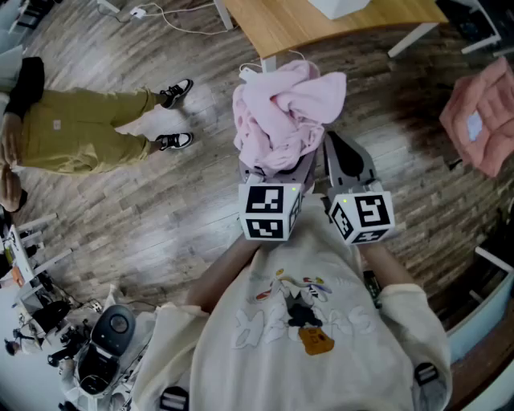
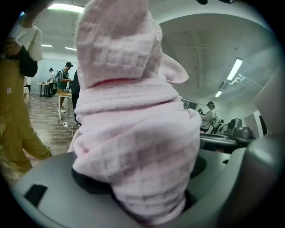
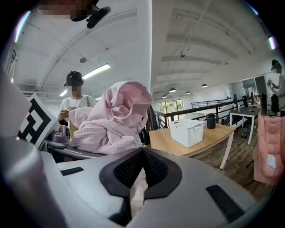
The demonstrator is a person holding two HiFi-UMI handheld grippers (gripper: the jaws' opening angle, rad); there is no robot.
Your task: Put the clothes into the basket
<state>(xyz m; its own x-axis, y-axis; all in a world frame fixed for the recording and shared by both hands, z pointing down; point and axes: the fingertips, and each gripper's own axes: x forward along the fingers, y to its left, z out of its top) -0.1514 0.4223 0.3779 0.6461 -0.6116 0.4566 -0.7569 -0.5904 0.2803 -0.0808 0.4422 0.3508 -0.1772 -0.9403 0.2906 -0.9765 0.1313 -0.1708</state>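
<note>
A bunched pale pink waffle-weave garment [image 1: 283, 112] sits up in the air, with my left gripper [image 1: 277, 167] shut on it. In the left gripper view the garment [image 2: 133, 133] fills the space between the widely spread jaws and hides the pads. My right gripper [image 1: 332, 144] is just to its right, beside the cloth, with its pads [image 3: 141, 156] together and nothing between them. The white basket [image 3: 187, 132] stands on a wooden table [image 3: 209, 138] ahead. In the head view only its corner [image 1: 337, 6] shows at the top edge.
A second, salmon-pink garment [image 1: 482, 116] hangs at the right. A person in olive trousers [image 1: 80, 128] stands at the left on the wood floor. Cables lie near the white table leg [image 1: 269, 63]. Equipment clutters the lower left [image 1: 104, 353].
</note>
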